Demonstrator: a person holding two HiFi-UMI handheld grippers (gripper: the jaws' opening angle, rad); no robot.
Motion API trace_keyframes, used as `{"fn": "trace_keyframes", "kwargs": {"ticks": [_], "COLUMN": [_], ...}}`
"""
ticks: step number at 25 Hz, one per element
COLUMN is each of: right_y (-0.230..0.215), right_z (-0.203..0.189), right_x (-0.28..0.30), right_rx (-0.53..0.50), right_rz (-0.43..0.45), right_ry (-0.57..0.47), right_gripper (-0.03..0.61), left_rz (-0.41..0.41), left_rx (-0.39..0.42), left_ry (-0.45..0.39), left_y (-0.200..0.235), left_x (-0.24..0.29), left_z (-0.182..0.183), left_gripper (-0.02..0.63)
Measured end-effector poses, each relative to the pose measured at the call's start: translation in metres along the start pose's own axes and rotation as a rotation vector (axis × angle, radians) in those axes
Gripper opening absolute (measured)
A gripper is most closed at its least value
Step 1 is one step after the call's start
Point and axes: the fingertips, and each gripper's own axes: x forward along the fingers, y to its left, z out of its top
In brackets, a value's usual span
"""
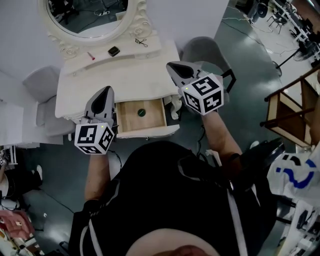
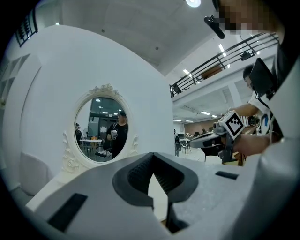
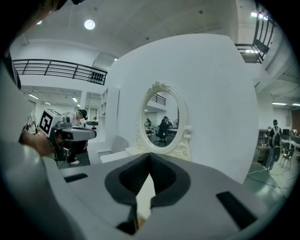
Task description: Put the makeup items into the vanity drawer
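Observation:
The white vanity [image 1: 135,75] has its small wooden drawer [image 1: 129,119] pulled open, and a round dark green item [image 1: 141,112] lies in it. On the shelf under the mirror lie a red stick [image 1: 91,56], a black compact [image 1: 114,51] and a thin black tool [image 1: 141,42]. My left gripper [image 1: 106,90] [image 2: 152,155] hangs shut and empty over the vanity's front left, beside the drawer. My right gripper [image 1: 173,65] [image 3: 150,155] is shut and empty above the vanity's right end. Each gripper view shows the other gripper: the right [image 2: 211,139], the left [image 3: 70,133].
An ornate oval mirror [image 1: 90,15] [image 2: 101,124] [image 3: 161,122] stands at the vanity's back against a white wall. Grey padded seats flank the vanity on the right [image 1: 205,50] and the left [image 1: 42,82]. A wooden rack [image 1: 290,110] stands at the far right.

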Motion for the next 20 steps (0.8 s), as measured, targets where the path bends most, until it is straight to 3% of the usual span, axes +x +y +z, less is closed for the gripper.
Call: {"fn": "trace_keyframes", "kwargs": {"ticks": [20], "right_y": [0.003], "right_z": [-0.010], "right_x": [0.004], "right_rx": [-0.003], "right_rz": [0.010], "right_ry": [0.029], "right_gripper": [0.005], "left_rz": [0.060], "left_rx": [-0.041], "left_ry": [0.021], "left_y": [0.009], "left_x": [-0.011], "left_z": [-0.014], "left_gripper": [0.005]}}
